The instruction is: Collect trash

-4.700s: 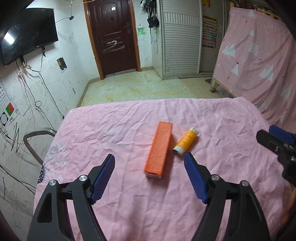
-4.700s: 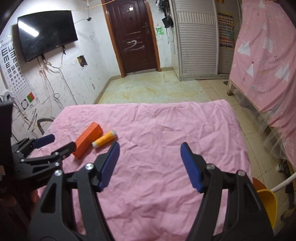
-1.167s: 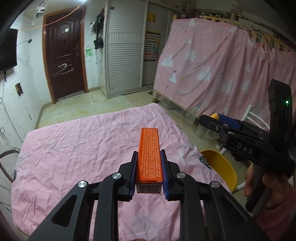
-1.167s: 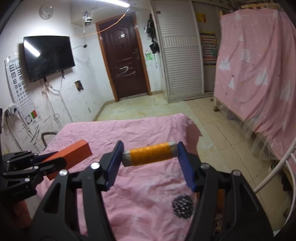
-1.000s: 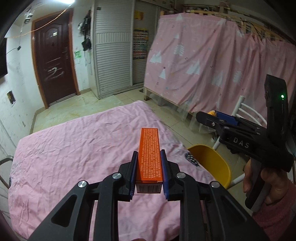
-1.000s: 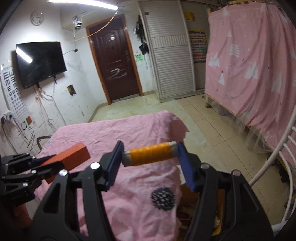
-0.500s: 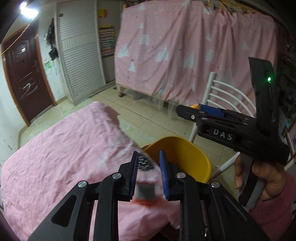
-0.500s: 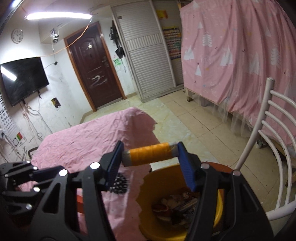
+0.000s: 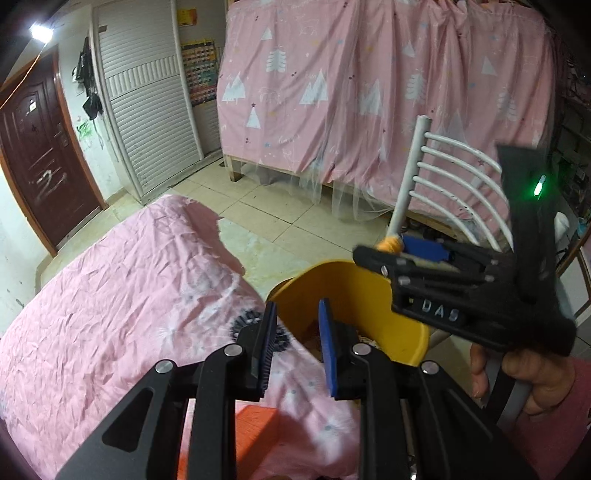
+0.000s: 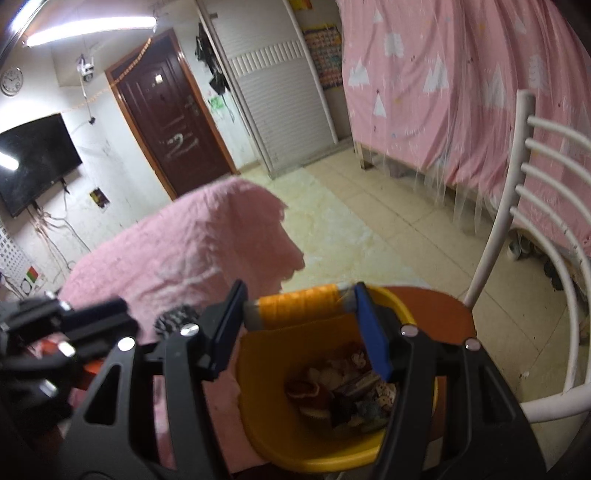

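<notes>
Tiled floor (image 10: pixel 373 229), pale and stained. Dark door (image 10: pixel 173 129) at 11 o'clock; TV (image 10: pixel 35 162) on white wall at 9. Slatted cupboard (image 10: pixel 280 99) at 12. Pink curtain (image 9: pixel 388 92) at 1–3. White chair (image 10: pixel 535 229) at 3. Ceiling strip light (image 10: pixel 88 26).

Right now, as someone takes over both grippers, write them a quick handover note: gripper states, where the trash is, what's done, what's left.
Left gripper: jaws close together, nothing showing between the tips. The orange box shows low under it, over the pink cloth; I cannot tell whether it is gripped.
Right gripper: shut on the thread spool, end to end, above the yellow bin.
Bin: on the chair seat, with other trash already inside.
Done: spool is at the bin.
Left: drop the spool in, then get the box in.
</notes>
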Action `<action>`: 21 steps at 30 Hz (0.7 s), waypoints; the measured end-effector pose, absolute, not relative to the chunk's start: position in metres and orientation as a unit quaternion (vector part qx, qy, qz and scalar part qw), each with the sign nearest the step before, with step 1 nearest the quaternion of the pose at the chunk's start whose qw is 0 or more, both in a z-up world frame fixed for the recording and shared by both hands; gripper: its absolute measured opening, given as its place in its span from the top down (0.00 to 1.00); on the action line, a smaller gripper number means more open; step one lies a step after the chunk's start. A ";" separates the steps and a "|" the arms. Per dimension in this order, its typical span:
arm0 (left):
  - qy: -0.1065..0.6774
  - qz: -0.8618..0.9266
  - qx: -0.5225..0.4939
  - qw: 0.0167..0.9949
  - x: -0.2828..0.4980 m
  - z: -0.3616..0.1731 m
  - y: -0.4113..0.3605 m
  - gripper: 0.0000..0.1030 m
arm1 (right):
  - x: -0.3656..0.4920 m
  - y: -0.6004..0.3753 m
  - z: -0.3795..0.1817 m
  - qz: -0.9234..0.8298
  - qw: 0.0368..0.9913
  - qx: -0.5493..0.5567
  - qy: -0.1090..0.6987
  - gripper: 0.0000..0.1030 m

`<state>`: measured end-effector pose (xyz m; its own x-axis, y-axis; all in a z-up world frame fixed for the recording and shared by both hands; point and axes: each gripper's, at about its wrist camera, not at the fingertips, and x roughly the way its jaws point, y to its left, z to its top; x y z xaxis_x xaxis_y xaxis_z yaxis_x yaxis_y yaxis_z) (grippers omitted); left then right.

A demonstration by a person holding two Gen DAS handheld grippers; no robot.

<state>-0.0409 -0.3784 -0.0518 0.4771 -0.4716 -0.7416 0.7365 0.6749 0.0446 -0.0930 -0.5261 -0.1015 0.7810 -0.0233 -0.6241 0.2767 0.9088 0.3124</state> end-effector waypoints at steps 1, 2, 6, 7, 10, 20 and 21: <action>0.364 -0.358 0.180 0.841 -0.038 -0.051 -0.375 0.87 | -0.090 -0.525 -0.107 -0.082 0.920 0.196 0.328 0.45; 0.365 -0.353 0.175 0.843 -0.034 -0.050 -0.369 0.87 | -0.089 -0.525 -0.111 -0.083 0.918 0.197 0.334 0.45; 0.377 -0.343 0.165 0.845 -0.020 -0.049 -0.355 0.86 | -0.083 -0.526 -0.123 -0.086 0.911 0.202 0.350 0.41; 0.380 -0.342 0.162 0.844 -0.018 -0.050 -0.351 0.83 | -0.082 -0.526 -0.126 -0.088 0.908 0.204 0.355 0.34; 0.389 -0.343 0.156 0.841 -0.011 -0.051 -0.330 0.40 | -0.081 -0.525 -0.130 -0.089 0.907 0.203 0.358 0.33; 0.404 -0.321 0.174 0.839 -0.022 -0.071 -0.283 0.35 | -0.075 -0.520 -0.134 -0.082 0.905 0.203 0.365 0.33; 0.405 -0.320 0.178 0.838 -0.024 -0.073 -0.282 0.36 | -0.075 -0.519 -0.134 -0.081 0.905 0.203 0.365 0.33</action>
<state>-0.0241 -0.2823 -0.0734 0.4664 -0.3920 -0.7930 0.6801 0.7322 0.0380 -0.0745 -0.5192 -0.1337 0.7202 0.0010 -0.6937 0.2949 0.9047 0.3074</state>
